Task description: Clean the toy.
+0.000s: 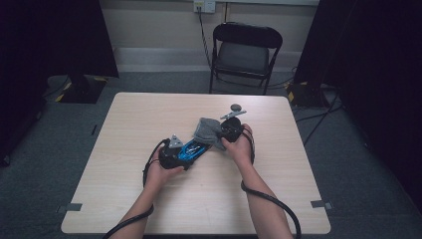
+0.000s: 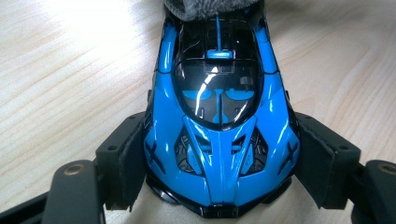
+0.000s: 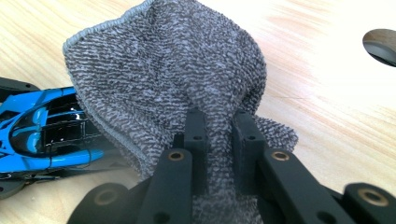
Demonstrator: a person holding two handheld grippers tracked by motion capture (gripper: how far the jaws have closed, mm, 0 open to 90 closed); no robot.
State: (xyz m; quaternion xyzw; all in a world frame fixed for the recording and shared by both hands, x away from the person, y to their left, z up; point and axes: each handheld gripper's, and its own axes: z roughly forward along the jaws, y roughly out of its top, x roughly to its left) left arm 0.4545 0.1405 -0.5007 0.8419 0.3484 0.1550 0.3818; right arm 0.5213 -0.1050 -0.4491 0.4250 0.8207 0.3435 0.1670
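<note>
A glossy blue and black toy car [image 2: 219,116] lies on the table, and my left gripper [image 2: 219,161] is shut on its sides, one black pad pressing each flank. A grey towelling cloth [image 3: 173,74] drapes over the car's far end. My right gripper [image 3: 219,140] is shut on a bunched fold of that cloth. In the high view the car [image 1: 191,149] lies mid-table with the left gripper [image 1: 185,158] at its near end. The cloth [image 1: 208,130] sits just beyond it, and the right gripper [image 1: 220,138] stands at the cloth's right side.
A small grey round disc [image 1: 236,107] lies on the light wooden table [image 1: 129,129] beyond the right gripper. A black folding chair [image 1: 245,52] stands behind the table's far edge. Cables trail from both grippers toward the table's near edge.
</note>
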